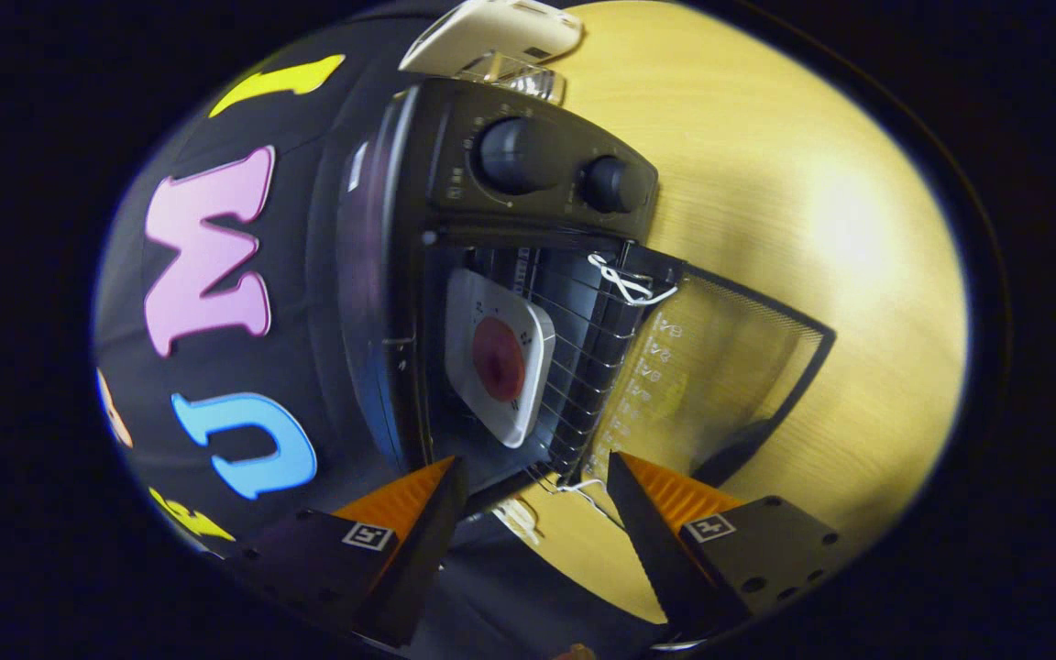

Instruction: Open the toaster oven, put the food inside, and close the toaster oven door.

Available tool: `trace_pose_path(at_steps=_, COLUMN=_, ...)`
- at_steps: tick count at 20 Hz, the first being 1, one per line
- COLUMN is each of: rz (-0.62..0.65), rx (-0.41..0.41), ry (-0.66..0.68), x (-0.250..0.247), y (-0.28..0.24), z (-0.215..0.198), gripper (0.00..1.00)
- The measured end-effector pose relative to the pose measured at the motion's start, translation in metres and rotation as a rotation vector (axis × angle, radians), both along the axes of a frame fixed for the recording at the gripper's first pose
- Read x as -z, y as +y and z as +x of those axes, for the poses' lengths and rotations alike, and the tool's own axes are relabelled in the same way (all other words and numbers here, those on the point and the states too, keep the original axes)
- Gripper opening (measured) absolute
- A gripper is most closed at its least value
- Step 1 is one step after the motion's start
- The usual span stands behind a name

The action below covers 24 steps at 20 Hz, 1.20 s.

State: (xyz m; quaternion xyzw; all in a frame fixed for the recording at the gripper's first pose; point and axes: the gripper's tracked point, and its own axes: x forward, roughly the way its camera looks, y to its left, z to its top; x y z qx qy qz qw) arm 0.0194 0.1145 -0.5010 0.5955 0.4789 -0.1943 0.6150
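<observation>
The view is rolled on its side. A black toaster oven (528,174) with two round knobs stands on the wooden table, and its glass door (720,367) lies folded down flat. Inside, on the wire rack (583,367), sits a white square plate (496,362) with a round reddish piece of food (498,359) on it. My gripper (537,490) is open just in front of the oven's opening. Nothing is between its fingers (418,513). The plate lies beyond the fingertips, apart from them.
A wooden table (812,183) spreads around the oven. A white appliance (500,32) with a wire part stands past the oven's knob end. A white string (624,280) is tied at the door's corner. Black booth cloth hangs behind the oven.
</observation>
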Motion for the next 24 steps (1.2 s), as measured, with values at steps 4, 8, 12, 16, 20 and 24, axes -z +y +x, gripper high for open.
trace_pose_path(at_steps=4, rz=-0.186, rx=-0.283, ry=-0.063, x=-0.009, y=-0.006, z=-0.042, gripper=0.99)
trace_pose_path(at_steps=8, rz=-0.289, rx=-0.551, ry=-0.187, x=-0.012, y=0.012, z=-0.065, gripper=0.99)
trace_pose_path(at_steps=12, rz=-0.561, rx=-0.912, ry=-0.23, x=0.01, y=0.014, z=-0.099, gripper=0.99)
trace_pose_path(at_steps=16, rz=-0.63, rx=-1.099, ry=-0.16, x=0.049, y=0.026, z=-0.135, gripper=0.99)
trace_pose_path(at_steps=20, rz=-0.679, rx=-1.152, ry=-0.075, x=0.089, y=0.024, z=-0.149, gripper=1.0)
trace_pose_path(at_steps=24, rz=-0.761, rx=-1.15, ry=-0.025, x=0.112, y=0.017, z=-0.136, gripper=1.0)
